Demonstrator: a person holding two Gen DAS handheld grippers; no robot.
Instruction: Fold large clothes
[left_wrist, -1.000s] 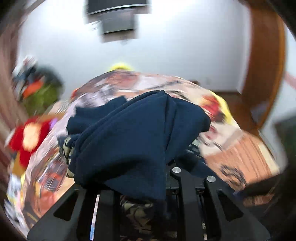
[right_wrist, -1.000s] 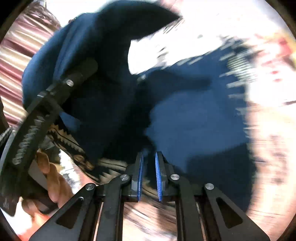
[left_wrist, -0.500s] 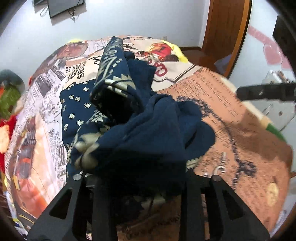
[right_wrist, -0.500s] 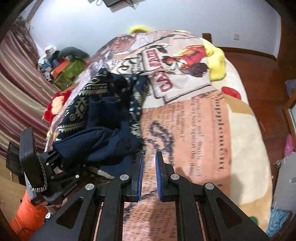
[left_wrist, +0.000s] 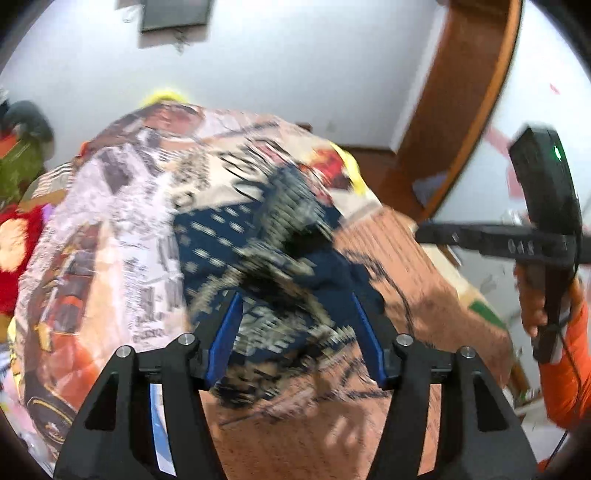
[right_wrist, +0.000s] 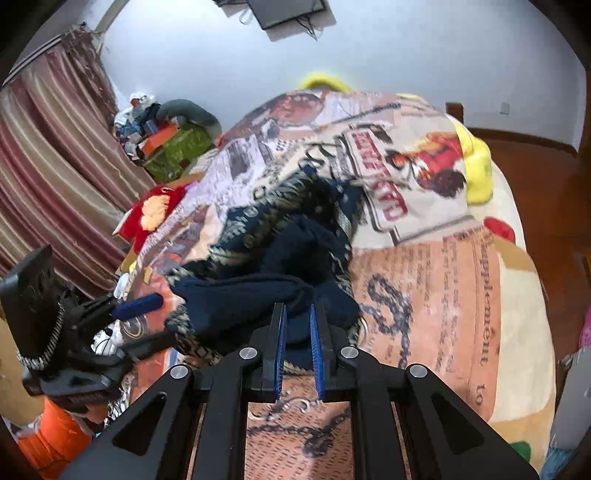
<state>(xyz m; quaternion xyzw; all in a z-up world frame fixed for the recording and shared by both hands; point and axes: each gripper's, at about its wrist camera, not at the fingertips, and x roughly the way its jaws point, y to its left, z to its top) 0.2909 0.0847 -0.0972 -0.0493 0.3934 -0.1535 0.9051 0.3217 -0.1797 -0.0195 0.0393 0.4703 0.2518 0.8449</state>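
Both wrist views low and close over the bed (left_wrist: 110, 302), facing the far wall, sharing the crumpled navy garment (right_wrist: 280, 266)
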